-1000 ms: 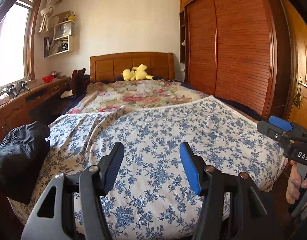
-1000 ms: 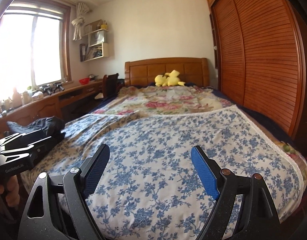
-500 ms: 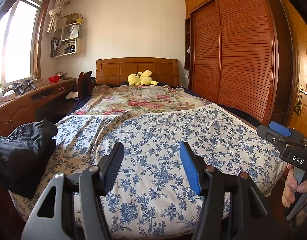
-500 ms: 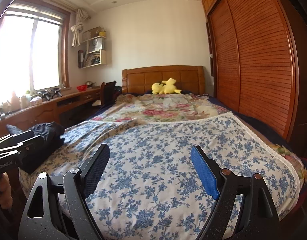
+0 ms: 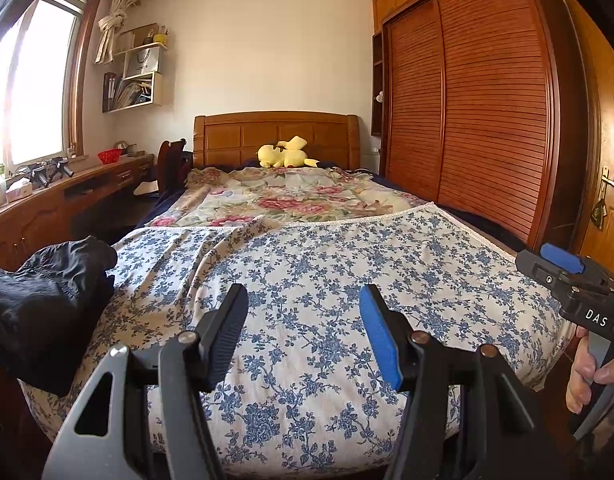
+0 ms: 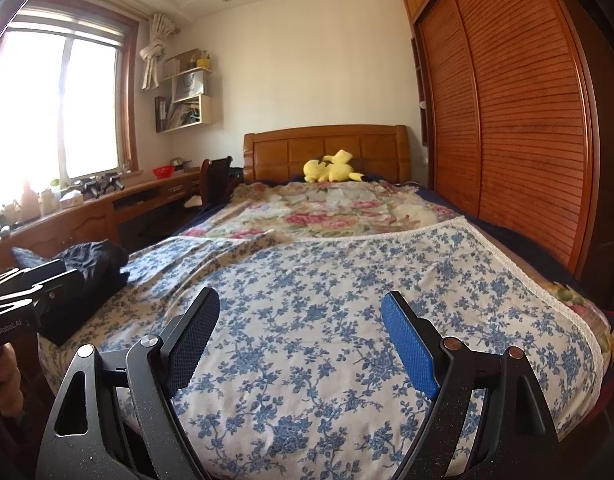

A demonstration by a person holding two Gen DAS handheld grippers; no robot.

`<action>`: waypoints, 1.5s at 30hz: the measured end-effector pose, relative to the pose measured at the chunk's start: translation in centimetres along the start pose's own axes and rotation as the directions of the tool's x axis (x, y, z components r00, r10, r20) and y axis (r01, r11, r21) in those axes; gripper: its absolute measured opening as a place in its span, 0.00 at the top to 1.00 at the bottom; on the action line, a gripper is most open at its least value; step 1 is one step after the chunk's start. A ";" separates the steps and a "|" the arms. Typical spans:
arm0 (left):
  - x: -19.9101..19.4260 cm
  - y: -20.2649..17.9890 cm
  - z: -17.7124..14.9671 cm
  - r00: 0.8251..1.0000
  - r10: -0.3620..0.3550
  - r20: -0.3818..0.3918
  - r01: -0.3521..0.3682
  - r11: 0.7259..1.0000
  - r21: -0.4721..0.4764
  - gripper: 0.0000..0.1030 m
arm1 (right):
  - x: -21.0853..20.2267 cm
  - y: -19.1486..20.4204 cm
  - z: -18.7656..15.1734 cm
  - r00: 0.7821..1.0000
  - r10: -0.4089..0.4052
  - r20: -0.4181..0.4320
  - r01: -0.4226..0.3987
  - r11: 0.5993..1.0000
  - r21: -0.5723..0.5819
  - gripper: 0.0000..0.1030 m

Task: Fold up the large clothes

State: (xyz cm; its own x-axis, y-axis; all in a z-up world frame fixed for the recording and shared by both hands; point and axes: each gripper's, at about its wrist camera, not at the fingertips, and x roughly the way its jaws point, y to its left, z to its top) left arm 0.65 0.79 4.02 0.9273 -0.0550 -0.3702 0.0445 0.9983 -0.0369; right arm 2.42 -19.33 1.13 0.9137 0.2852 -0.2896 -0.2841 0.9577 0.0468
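Observation:
A black garment (image 5: 47,304) lies crumpled at the bed's near left corner, also seen in the right wrist view (image 6: 95,268). A white cloth with blue flowers (image 5: 327,248) is spread flat over the near half of the bed (image 6: 347,280). My left gripper (image 5: 303,300) hovers open above the cloth's near edge, with nothing between its fingers. My right gripper (image 6: 301,300) is open wider, also empty, over the same cloth. The right gripper (image 5: 567,276) shows at the right edge of the left wrist view, held by a hand (image 5: 583,372).
A flowered quilt (image 5: 291,196) covers the far half of the bed, with a yellow plush toy (image 5: 285,154) at the headboard. A slatted wooden wardrobe (image 5: 487,120) runs along the right, a door (image 5: 611,200) beside it. A desk (image 5: 67,196) and chair (image 5: 171,164) stand on the left.
Both views have tipped slightly, so the bed sits a little lower in the picture. The jaws, the black garment and the flowered cloth stay as they were.

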 end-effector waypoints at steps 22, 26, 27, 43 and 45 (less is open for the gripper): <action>0.0 0.0 0.0 1.000 0.001 0.000 -0.001 1.000 0.001 0.44 | -0.2 0.2 0.2 1.000 0.008 -0.001 -0.008 1.000 -0.003 0.18; 0.0 0.0 0.0 1.000 0.001 0.001 -0.001 1.000 0.000 0.44 | -0.2 0.2 0.2 1.000 0.009 -0.003 -0.009 1.000 -0.002 0.18; 0.0 0.0 0.0 1.000 0.001 0.001 -0.001 1.000 0.000 0.44 | -0.2 0.3 0.2 1.000 0.009 -0.004 -0.009 1.000 -0.003 0.18; -0.1 -0.1 0.1 1.000 0.004 0.004 -0.004 1.000 0.004 0.44 | -0.2 0.3 0.1 1.000 0.013 -0.005 -0.013 1.000 -0.004 0.18; -0.2 -0.2 0.1 1.000 0.005 0.005 -0.005 1.000 0.004 0.44 | -0.3 0.3 0.1 1.000 0.014 -0.006 -0.014 1.000 -0.005 0.18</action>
State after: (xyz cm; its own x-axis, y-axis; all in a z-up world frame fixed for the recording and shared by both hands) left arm 0.50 0.64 4.23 0.9293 -0.0503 -0.3660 0.0417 0.9986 -0.0312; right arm 2.13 -19.11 1.30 0.9079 0.2986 -0.2942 -0.2984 0.9533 0.0465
